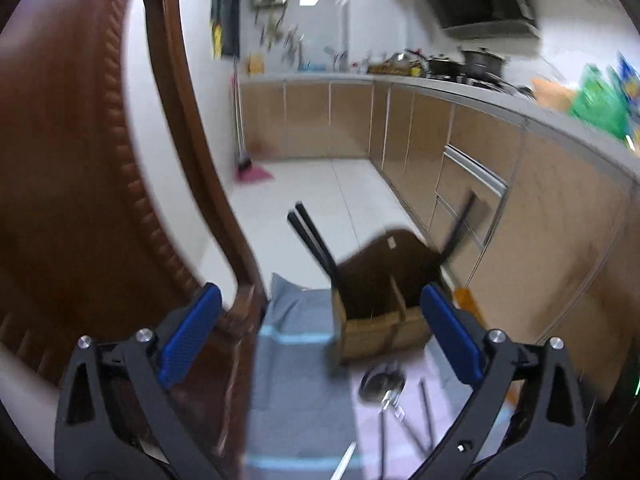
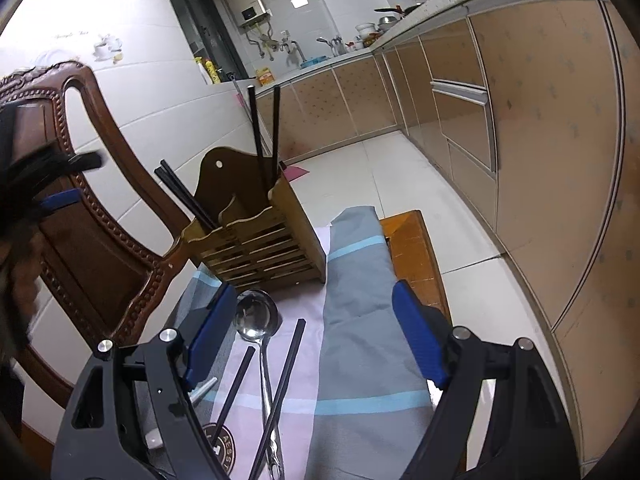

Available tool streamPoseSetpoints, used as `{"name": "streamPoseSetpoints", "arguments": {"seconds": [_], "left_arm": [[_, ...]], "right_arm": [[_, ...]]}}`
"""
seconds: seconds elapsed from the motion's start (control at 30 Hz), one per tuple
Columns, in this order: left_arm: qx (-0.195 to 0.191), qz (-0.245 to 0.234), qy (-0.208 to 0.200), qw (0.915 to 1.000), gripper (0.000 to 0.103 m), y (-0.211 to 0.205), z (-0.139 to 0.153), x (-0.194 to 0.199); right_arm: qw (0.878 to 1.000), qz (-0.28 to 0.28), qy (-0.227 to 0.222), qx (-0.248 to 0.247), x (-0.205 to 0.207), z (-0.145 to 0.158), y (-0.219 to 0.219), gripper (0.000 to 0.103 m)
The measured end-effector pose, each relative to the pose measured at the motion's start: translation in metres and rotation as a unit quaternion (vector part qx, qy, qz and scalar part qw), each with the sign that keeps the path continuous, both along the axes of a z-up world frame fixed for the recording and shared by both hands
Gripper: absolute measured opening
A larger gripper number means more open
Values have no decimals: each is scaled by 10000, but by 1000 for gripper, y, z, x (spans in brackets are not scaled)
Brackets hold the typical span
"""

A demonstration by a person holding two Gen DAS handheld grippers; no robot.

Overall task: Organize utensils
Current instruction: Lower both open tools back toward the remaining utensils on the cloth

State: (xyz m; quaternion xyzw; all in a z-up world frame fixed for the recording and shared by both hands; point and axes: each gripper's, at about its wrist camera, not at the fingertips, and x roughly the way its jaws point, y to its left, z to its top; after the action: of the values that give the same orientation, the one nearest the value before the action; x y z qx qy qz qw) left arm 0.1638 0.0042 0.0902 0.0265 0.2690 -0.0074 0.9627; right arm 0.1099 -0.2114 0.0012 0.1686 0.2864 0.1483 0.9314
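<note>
Wooden utensil holder (image 2: 260, 232): slatted front, tall rounded back panel with a hanging hole, divided into compartments. It stands upright on the cloth-covered worktop (image 2: 360, 320), at the far end of the cloth. Two black chopsticks (image 2: 264, 132) stand nearly vertical in its right-hand compartment; another pair (image 2: 184, 192) leans out to the left from the left-hand compartment.

Loose items in front of the holder, on the pale pink band of the cloth: a steel ladle (image 2: 256, 316), bowl up and nearest the holder, handle running back toward you. One black chopstick (image 2: 280, 396) lies just right of the handle and crosses it lower down; a second (image 2: 236, 388) lies left of it. In the left wrist view the same ladle (image 1: 382, 380) and chopsticks show blurred.

Your right gripper (image 2: 308, 332) is low over the cloth, its blue pads spread wide with ladle and loose chopsticks between them; nothing is grasped. Your left gripper (image 1: 320, 328) is also spread wide and empty, held higher and pointed at the holder (image 1: 376, 320); that view is motion-blurred.

Surroundings: a carved wooden chair (image 2: 80, 200) stands left of the worktop, kitchen cabinets (image 2: 520, 140) run along the right.
</note>
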Motion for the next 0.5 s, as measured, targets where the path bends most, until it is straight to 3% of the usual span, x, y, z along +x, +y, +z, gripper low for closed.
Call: {"name": "streamPoseSetpoints", "arguments": {"seconds": [0.13, 0.2, 0.37, 0.5], "left_arm": [[416, -129, 132, 9990, 99, -21, -43, -70], [333, -114, 318, 9989, 99, -24, -69, -96], [270, -197, 790, 9963, 99, -30, -111, -118], [-260, -341, 1043, 9936, 99, -26, -120, -126]], "right_arm": [[9998, 74, 60, -188, -7, 1, 5, 78], [9995, 152, 111, -270, -13, 3, 9, 78], [9974, 361, 194, -594, -45, 14, 22, 79], [9951, 465, 424, -762, -68, 17, 29, 81]]}}
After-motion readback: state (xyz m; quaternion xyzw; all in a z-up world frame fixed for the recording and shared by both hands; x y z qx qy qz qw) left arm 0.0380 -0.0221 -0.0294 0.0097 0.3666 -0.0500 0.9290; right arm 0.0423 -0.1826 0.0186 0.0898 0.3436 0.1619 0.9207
